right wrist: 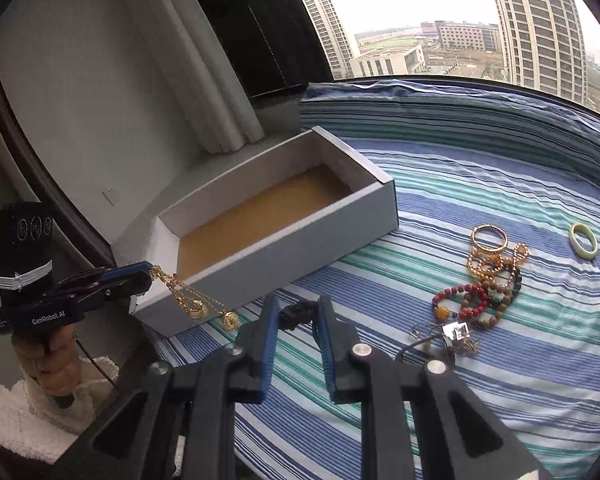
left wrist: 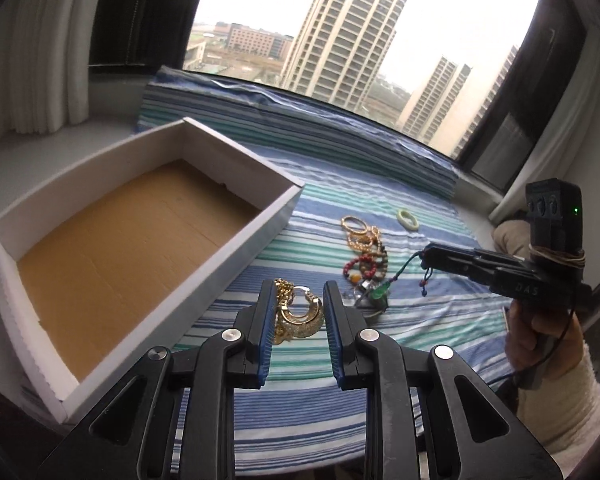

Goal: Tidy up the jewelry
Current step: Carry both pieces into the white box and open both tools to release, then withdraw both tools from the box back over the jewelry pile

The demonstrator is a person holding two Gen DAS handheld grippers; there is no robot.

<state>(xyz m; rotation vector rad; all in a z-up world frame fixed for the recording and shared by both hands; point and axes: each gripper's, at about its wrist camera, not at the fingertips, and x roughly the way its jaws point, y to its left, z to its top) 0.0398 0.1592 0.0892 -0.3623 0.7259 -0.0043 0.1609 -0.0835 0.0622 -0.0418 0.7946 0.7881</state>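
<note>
Lower centre, the left gripper (left wrist: 296, 300) has its fingers clamped on a gold necklace (left wrist: 296, 312) beside the white box (left wrist: 148, 216) at left, while the right gripper (right wrist: 298, 314) pinches a dark cord (right wrist: 298, 314) above the striped sheet (right wrist: 480, 400).

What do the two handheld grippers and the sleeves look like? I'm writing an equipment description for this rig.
Both are black pistol-grip tools with blue-padded fingers and silver pivot bolts. The left gripper reads "GenRobot.AI" and carries a black module strapped on with a white band. The right gripper has a green light and a trailing cable. The sleeves are fluffy white.
</note>
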